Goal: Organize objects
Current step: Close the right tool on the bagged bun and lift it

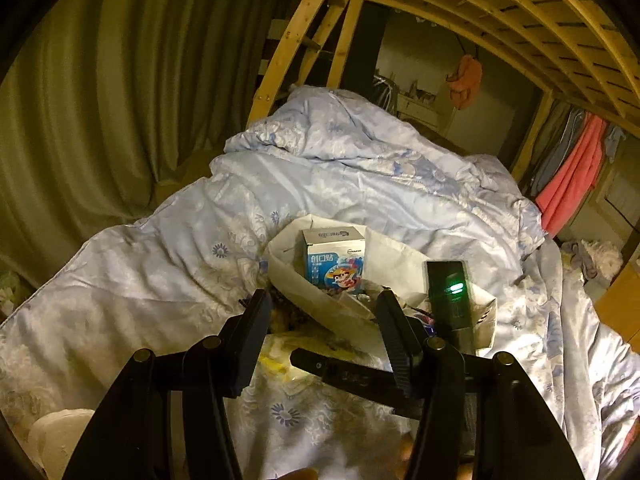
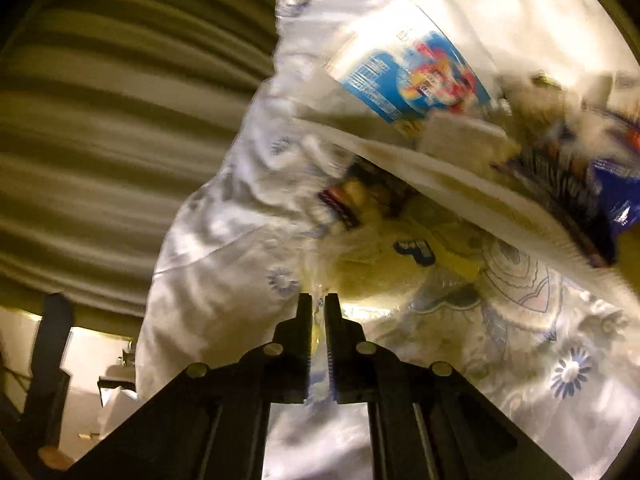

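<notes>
Left wrist view, left tool [image 1: 322,312]: jaws stand apart, about half spread, nothing clamped; the near lip of the white paper bag [image 1: 320,312] sits between the tips, and whether a pad touches it I cannot tell.
Left wrist view, right tool [image 1: 352,372]: a black arm reaches in low from the right, across the quilt, just below the bag.
Left wrist view, task things: one blue-and-white cartoon box [image 1: 336,260] stands upright inside the bag; one dark device with a green light [image 1: 450,292] leans at the bag's right edge.
Left wrist view, surface and room: a pale flowered quilt [image 1: 160,248] on a bed, wooden bunk frame [image 1: 520,12] overhead, green curtain [image 1: 100,100] to the left, one pink towel [image 1: 572,184] hanging right.
Right wrist view, right tool [image 2: 319,300]: jaws drawn together, only a thin slit between them; blurred, so whether the clear yellowish wrapper [image 2: 400,256] is pinched I cannot tell.
Right wrist view, task things: cartoon box in the bag up top, a blue packet [image 2: 616,200] at the right edge.
</notes>
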`<state>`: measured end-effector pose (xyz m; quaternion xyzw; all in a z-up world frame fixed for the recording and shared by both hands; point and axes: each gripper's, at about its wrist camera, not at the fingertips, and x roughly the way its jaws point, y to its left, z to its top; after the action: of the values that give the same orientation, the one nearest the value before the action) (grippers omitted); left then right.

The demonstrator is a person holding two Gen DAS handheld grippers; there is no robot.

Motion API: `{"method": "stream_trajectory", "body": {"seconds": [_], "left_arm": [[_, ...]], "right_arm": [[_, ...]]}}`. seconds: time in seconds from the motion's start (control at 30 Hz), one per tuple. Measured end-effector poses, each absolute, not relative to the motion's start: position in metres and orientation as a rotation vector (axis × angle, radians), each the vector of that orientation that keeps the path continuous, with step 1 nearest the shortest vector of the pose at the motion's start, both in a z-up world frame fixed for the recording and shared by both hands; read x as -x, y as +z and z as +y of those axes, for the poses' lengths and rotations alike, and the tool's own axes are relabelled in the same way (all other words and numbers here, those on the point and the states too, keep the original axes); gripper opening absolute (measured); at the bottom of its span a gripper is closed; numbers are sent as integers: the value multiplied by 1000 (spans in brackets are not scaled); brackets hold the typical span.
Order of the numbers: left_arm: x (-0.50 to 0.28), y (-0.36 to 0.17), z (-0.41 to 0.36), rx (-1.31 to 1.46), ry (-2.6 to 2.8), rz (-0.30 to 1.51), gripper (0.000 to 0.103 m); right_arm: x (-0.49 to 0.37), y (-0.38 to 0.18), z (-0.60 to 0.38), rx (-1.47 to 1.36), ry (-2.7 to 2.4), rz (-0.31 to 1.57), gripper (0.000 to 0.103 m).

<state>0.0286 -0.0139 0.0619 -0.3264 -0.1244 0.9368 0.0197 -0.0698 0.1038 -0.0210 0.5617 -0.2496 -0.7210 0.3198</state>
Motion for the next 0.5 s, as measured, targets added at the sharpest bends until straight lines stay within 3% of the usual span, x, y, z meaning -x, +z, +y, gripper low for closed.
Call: {"method": "stream_trajectory", "body": {"seconds": [0.27,0.33,0.4,0.5], "left_arm": [[-33,67,-19,981,2916,-411,54],[-31,66,-20,996,2915,-415,54],[-29,63,-21,1013,2913,-414,54],[-27,60,-21,1027,2914,-420,54]], "right_arm": [[68,8,122,-1428,-1910,-701,9],[73,-7,126,-1528,-1908,-754,23],[77,-29,130,-1656,-1939,-809,69],[85,-59,126,-1736,-1987,-882,74]]}}
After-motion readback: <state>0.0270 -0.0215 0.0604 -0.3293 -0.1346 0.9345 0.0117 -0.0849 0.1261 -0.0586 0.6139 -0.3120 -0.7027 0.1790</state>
